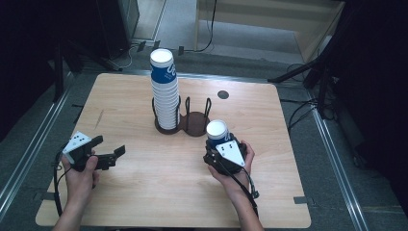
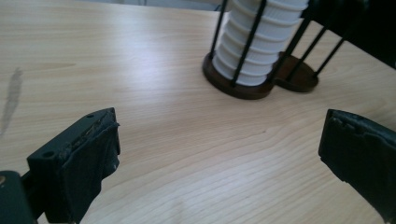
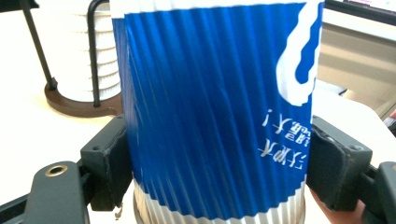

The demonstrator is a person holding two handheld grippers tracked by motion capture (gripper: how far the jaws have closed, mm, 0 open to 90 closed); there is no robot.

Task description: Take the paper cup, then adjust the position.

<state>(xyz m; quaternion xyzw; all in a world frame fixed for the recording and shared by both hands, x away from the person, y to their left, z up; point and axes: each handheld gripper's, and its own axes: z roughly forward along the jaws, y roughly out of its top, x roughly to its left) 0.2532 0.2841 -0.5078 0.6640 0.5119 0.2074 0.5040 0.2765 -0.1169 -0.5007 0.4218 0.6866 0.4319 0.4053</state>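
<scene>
The right gripper (image 1: 217, 148) is clamped on a single blue paper cup (image 1: 217, 133) — in the right gripper view both black pads press the ribbed blue wall (image 3: 215, 116), and the printing on it reads upside down, so the cup is held inverted, base up. That cup sits just in front and to the right of the dark wire cup holder (image 1: 195, 126), close to its empty ring but not yet in it. The holder's left ring carries a tall stack of inverted cups (image 1: 165, 91), its top one blue. Whether the held cup rests on the table (image 1: 159, 192) or hangs a little above it is hard to tell from here.

The left gripper (image 1: 108, 151) lies well to the left of the holder and nearer the person, jaws spread wide with nothing but bare wood between them.

As a judgement: one cup has been taken in hand; what remains is setting it down over the holder's free ring — or on the stack — and letting go.
</scene>
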